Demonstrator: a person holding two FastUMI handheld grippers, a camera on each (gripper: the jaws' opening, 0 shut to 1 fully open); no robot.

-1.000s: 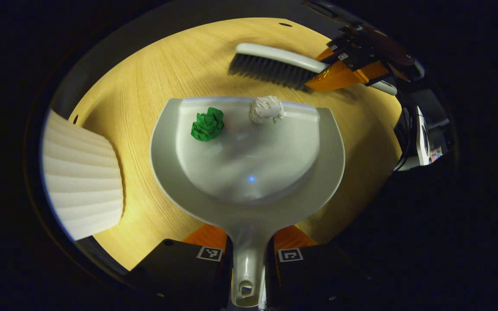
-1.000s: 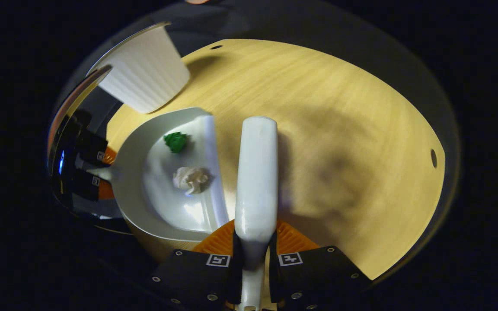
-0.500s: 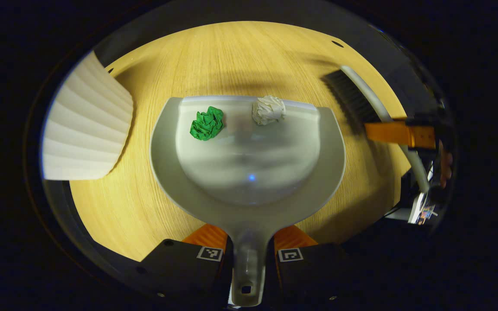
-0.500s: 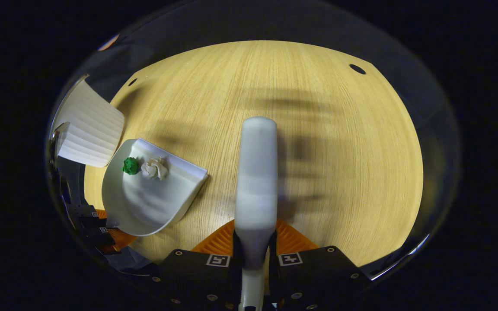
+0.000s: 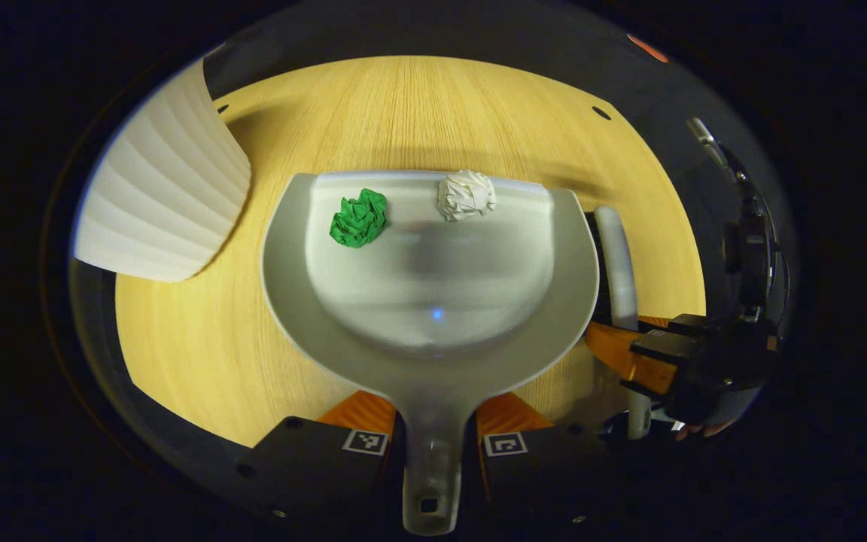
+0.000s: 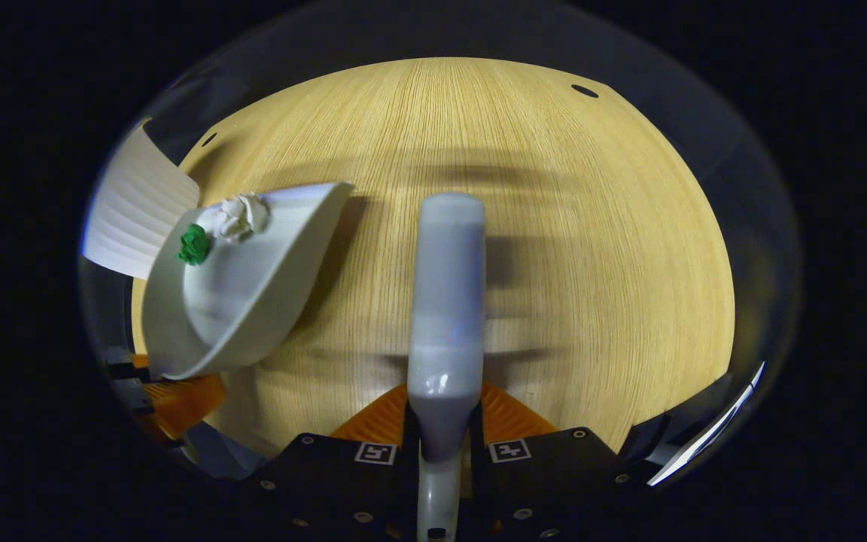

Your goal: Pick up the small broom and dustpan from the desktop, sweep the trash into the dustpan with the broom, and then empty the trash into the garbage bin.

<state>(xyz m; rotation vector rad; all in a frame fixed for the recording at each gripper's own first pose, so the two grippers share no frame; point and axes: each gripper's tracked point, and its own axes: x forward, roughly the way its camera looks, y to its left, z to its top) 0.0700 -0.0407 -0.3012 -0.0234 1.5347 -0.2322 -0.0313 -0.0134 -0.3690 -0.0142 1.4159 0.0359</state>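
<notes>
In the left gripper view my left gripper (image 5: 433,433) is shut on the handle of the pale grey dustpan (image 5: 433,354). A green paper ball (image 5: 359,217) and a white paper ball (image 5: 466,195) lie near the pan's front lip. The dustpan (image 6: 230,293) also appears at the left of the right gripper view, lifted above the table with both balls in it. My right gripper (image 6: 445,444) is shut on the white broom (image 6: 446,293), whose back points straight ahead. The broom (image 5: 618,260) and right gripper (image 5: 629,361) show beside the pan's right rim.
A white ribbed garbage bin (image 5: 162,203) stands at the left of the wooden table (image 5: 418,113); the bin (image 6: 140,211) sits just behind the dustpan in the right gripper view. Open tabletop (image 6: 591,263) stretches ahead and to the right of the broom.
The dustpan has risen off the table and moved closer to the bin. The broom has swung away from the pan's lip to beside its right rim.
</notes>
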